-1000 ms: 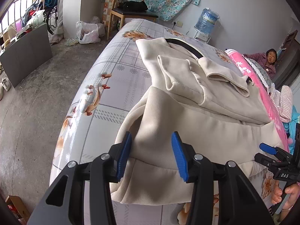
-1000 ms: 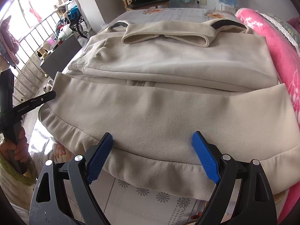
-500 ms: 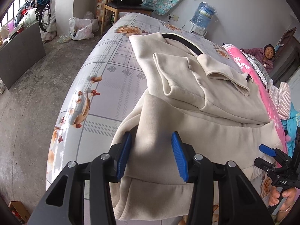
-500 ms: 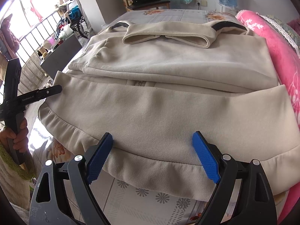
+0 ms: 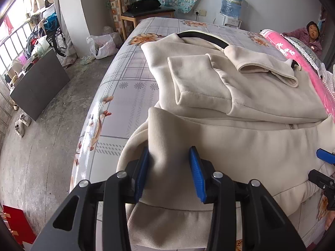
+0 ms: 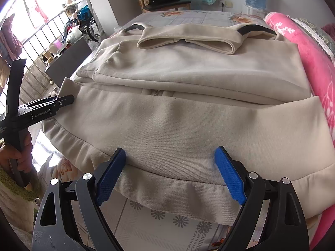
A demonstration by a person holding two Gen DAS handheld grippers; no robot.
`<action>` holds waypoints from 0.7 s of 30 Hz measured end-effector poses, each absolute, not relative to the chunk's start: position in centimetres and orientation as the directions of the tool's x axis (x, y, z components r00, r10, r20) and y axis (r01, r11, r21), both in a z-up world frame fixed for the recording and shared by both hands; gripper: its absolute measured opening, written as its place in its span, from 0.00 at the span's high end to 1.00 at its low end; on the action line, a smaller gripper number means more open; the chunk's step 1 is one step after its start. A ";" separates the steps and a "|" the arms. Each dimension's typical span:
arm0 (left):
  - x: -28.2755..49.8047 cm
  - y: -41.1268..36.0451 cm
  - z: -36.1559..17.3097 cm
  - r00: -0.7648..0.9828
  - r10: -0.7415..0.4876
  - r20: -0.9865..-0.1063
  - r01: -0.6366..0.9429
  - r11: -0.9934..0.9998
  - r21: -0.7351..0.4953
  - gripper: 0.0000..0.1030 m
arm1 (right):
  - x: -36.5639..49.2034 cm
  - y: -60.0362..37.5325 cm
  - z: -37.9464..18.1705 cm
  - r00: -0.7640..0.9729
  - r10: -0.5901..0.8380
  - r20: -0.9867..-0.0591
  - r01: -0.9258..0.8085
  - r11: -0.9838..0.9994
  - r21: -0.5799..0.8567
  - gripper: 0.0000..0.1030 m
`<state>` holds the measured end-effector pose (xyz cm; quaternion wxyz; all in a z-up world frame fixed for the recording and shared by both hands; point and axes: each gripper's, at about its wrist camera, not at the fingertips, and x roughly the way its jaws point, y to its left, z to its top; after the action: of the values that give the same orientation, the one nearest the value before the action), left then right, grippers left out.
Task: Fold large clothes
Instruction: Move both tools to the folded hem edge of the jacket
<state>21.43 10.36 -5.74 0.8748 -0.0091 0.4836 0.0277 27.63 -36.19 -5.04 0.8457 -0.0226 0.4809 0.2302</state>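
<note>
A cream sweatshirt lies on the bed, its sleeves and hood folded over the body. My left gripper is at the garment's lower left corner. Its jaws are closing on a raised fold of cream fabric that fills the gap and touches both blue pads. In the right wrist view the sweatshirt spreads across the frame and the left gripper reaches its left edge. My right gripper stands wide open over the ribbed hem, which lies flat between the pads. The right gripper also shows at the left wrist view's right edge.
The bed has a floral checked sheet, with a pink blanket along its right side. A person sits at the far right. A wooden chair, water bottle, plastic bag and grey board stand around the concrete floor.
The left gripper has moved in over the garment with the pinched corner fold, and its pads stand slightly closer together. The right gripper has not moved.
</note>
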 end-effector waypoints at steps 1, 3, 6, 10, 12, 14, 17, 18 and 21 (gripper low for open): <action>21.5 10.3 -5.7 0.530 0.044 -0.847 -0.058 0.998 0.016 0.63 | 27.6 -36.2 -5.0 0.431 0.368 -0.824 -0.411 0.893 0.183 0.19; 21.5 10.3 -5.8 0.529 0.048 -0.847 -0.062 0.998 0.017 0.63 | 27.6 -36.2 -5.0 0.431 0.366 -0.825 -0.412 0.893 0.181 0.19; 21.4 10.4 -5.7 0.528 0.050 -0.848 -0.066 0.998 0.017 0.63 | 27.8 -36.2 -5.0 0.423 0.368 -0.828 -0.411 0.892 0.187 0.19; 21.4 10.2 -5.7 0.527 0.054 -0.848 -0.066 0.998 0.022 0.63 | 28.0 -36.5 -4.6 0.417 0.371 -0.830 -0.392 0.897 0.205 0.19; 21.4 10.2 -5.7 0.528 0.055 -0.848 -0.066 0.998 0.024 0.63 | 27.8 -36.4 -4.1 0.443 0.350 -0.825 -0.392 0.904 0.173 0.20; 21.4 10.1 -5.7 0.529 0.059 -0.847 -0.065 0.997 0.029 0.63 | 27.7 -36.3 -3.5 0.473 0.339 -0.813 -0.395 0.907 0.148 0.20; 21.3 10.0 -5.7 0.530 0.067 -0.846 -0.064 0.997 0.039 0.63 | 28.1 -36.2 -3.2 0.495 0.321 -0.807 -0.387 0.913 0.126 0.21; 21.3 10.0 -5.7 0.530 0.068 -0.845 -0.065 0.997 0.040 0.63 | 28.3 -36.1 -3.4 0.494 0.313 -0.811 -0.386 0.915 0.118 0.22; 21.3 10.0 -5.7 0.530 0.071 -0.845 -0.069 0.997 0.040 0.63 | 28.8 -35.7 -4.4 0.476 0.282 -0.833 -0.379 0.920 0.094 0.24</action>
<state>21.32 9.99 -5.68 0.8745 0.0010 0.4833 0.0401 28.77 -35.65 -4.36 0.8576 -0.0516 0.4740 0.1927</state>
